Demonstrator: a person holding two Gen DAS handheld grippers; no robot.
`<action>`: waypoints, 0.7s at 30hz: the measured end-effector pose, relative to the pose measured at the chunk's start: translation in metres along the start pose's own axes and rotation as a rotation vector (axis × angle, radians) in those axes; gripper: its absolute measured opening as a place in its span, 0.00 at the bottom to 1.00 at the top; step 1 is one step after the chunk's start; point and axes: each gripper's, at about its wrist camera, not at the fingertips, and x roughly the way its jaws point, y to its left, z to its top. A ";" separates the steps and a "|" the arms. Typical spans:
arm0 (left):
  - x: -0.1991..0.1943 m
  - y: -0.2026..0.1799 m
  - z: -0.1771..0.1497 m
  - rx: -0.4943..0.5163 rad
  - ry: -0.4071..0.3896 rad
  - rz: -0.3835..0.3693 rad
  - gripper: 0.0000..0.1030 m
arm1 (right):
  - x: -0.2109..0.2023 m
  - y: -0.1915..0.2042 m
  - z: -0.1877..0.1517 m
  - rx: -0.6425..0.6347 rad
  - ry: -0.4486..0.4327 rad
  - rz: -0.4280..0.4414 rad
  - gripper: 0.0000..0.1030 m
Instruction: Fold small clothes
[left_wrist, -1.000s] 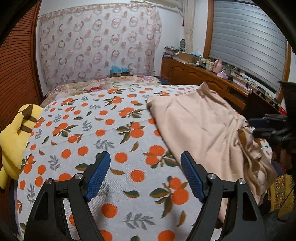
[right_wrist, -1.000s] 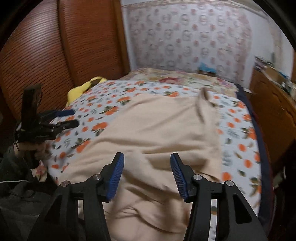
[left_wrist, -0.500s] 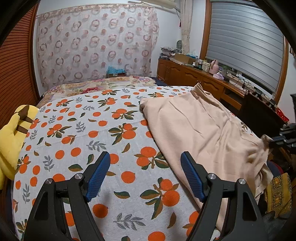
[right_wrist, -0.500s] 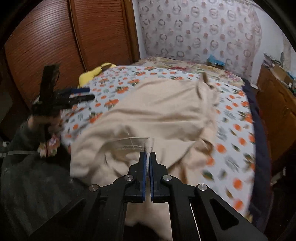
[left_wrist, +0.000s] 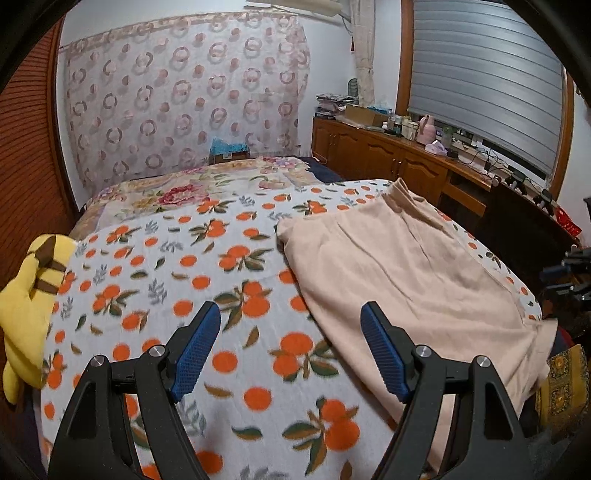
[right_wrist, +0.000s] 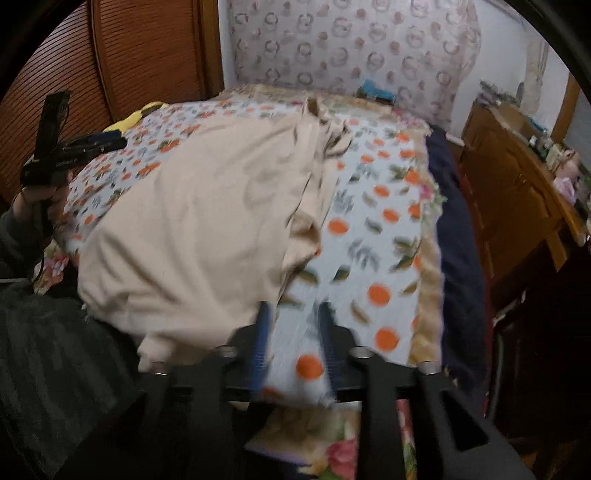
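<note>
A beige garment (left_wrist: 413, 280) lies spread on the right side of the bed over an orange-print blanket (left_wrist: 192, 280); its near edge hangs over the bed's foot. My left gripper (left_wrist: 290, 349) is open and empty above the blanket, left of the garment. In the right wrist view the garment (right_wrist: 207, 221) lies left of centre. My right gripper (right_wrist: 293, 332) is open, blurred, and empty over the blanket (right_wrist: 373, 236) beside the garment's near right edge. The left gripper also shows in the right wrist view (right_wrist: 74, 147) at far left.
A yellow plush toy (left_wrist: 26, 291) lies at the bed's left edge. A wooden cabinet (left_wrist: 402, 162) with clutter runs along the right wall under a shuttered window. A wooden wardrobe (right_wrist: 122, 62) stands left of the bed. A patterned curtain (left_wrist: 184, 99) hangs behind.
My right gripper, shut on the garment's edge half a second ago, has opened, let it go and moved right. The garment's near edge now lies flatter. My left gripper has barely moved.
</note>
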 end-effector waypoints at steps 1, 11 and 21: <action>0.004 0.001 0.005 0.001 0.000 -0.007 0.77 | -0.002 0.000 0.005 -0.002 -0.017 -0.001 0.48; 0.065 0.003 0.046 0.027 0.058 0.012 0.77 | 0.075 0.007 0.120 -0.047 -0.148 0.022 0.67; 0.118 0.005 0.059 0.018 0.139 0.015 0.66 | 0.173 -0.008 0.177 0.048 -0.071 -0.072 0.67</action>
